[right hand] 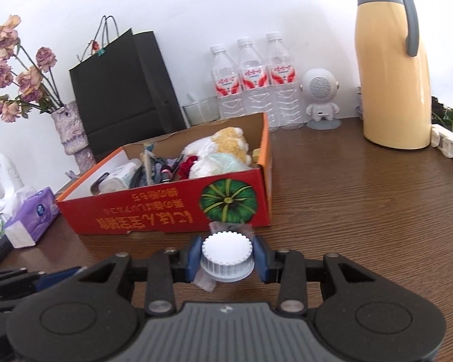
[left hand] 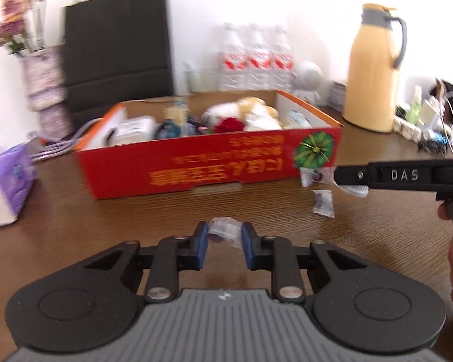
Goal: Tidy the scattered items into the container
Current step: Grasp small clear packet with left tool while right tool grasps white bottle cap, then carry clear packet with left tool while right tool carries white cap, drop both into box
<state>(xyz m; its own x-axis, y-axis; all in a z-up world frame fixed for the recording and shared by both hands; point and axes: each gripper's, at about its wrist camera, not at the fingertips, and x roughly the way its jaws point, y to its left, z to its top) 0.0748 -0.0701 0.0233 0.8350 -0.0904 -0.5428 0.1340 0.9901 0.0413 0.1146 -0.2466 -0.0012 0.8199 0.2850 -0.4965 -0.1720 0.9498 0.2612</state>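
Left wrist view: the left gripper (left hand: 225, 241) is seen with its blue pads drawn in narrowly on either side of a small clear-wrapped sweet (left hand: 223, 229) lying on the wooden table (left hand: 105, 226); blur prevents confirmation that the pads are pressing on it. A second wrapped sweet (left hand: 323, 203) lies loose near the red cardboard box (left hand: 208, 163), which is already partly filled. The right gripper (left hand: 336, 175) is noted beside it, with wrapper showing at its tip.

Right wrist view: the right gripper (right hand: 226, 258) is found closed on a white ridged cap (right hand: 226, 256), with crinkled wrapper caught beneath.

Handling is judged as follows. The sweets are very light, with slippery, crushable film; a hold across the firmer middle, not the twisted ends, is advised. The cap is stiff and its ridges offer grip. Slippage of the trapped wrapper is considered likely.
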